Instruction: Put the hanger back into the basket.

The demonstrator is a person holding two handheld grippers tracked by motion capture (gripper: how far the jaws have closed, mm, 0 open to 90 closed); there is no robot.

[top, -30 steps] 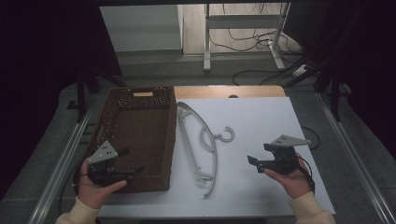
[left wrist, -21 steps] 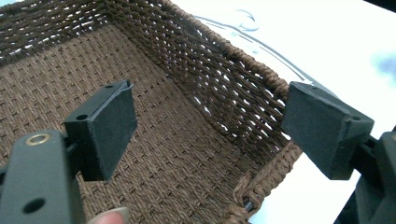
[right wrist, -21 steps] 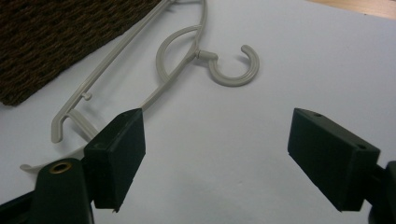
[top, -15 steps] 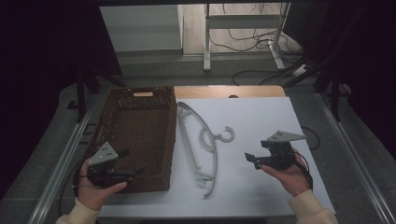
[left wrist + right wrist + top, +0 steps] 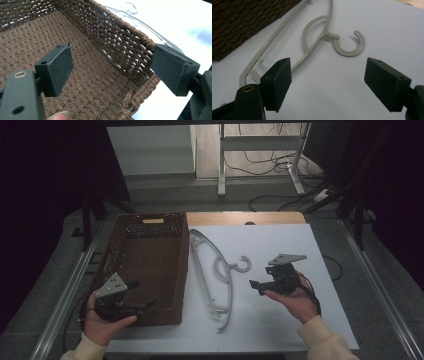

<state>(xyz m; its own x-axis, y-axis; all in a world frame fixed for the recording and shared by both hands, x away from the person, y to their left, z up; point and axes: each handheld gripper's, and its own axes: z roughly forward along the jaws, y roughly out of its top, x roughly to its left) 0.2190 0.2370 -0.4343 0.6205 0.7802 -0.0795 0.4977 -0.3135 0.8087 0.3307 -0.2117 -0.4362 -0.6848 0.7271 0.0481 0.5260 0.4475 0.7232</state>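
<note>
The right gripper (image 5: 257,285) has its jaws spread wide with nothing between them, though they have just been closing a little; at its 9 o'clock the pale grey plastic clothes hanger (image 5: 216,275) lies flat on the white table (image 5: 280,240). The left gripper (image 5: 142,306) hovers spread over the near right corner of the brown woven wicker basket (image 5: 150,255), at the hanger's 9 o'clock.

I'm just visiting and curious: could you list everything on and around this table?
basket: one, dark brown woven, left part of the table, nothing inside.
hanger: one, pale grey plastic, flat on the white table beside the basket, hook toward the right claw.
table: one, white top.
metal stand: one, grey, floor behind the table.
cables: several, dark, floor behind.
left claw: black, open, astride the basket's near corner.
right claw: black, open, facing the hanger.
</note>
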